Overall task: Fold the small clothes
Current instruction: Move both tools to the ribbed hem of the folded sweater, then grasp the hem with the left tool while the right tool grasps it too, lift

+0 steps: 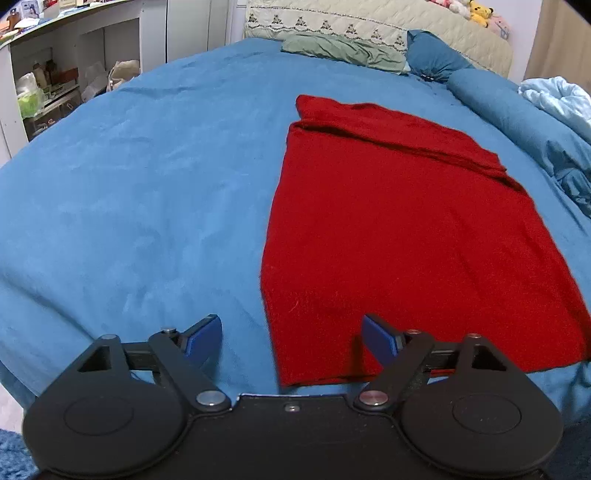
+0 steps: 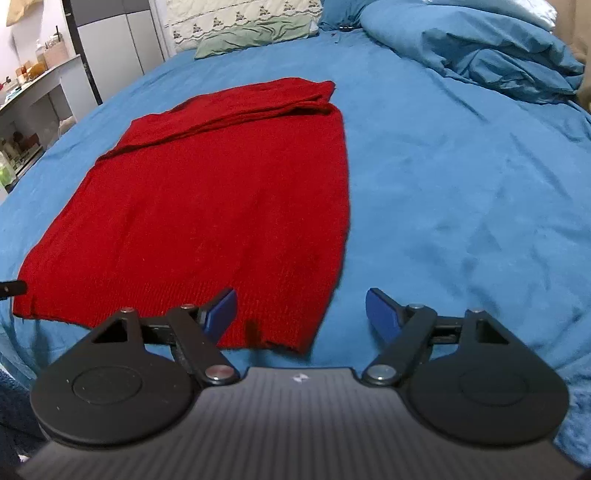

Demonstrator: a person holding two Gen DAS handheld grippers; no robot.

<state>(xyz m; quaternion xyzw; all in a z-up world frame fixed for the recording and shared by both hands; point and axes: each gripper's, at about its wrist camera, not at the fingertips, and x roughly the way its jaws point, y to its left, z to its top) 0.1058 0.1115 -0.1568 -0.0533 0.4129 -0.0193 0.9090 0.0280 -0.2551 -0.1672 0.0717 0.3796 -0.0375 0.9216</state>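
On the blue bed (image 1: 147, 184), one red knitted garment (image 1: 388, 221) lies flat as a long rectangle, with a folded band across its far end. The left hand-held gripper (image 1: 291, 338) hangs above the garment's near left corner, released, its two blue fingers (image 1: 205, 334) spread wide and gripping nothing. The right hand-held gripper (image 2: 301, 314) is equally released over the near right corner. The left view alone shows plush toys (image 1: 476, 13) on the headboard and a pale blue blanket (image 1: 557, 99); the right view alone shows a heaped blue duvet (image 2: 498, 55). One green pillow (image 2: 255, 33) appears in both views.
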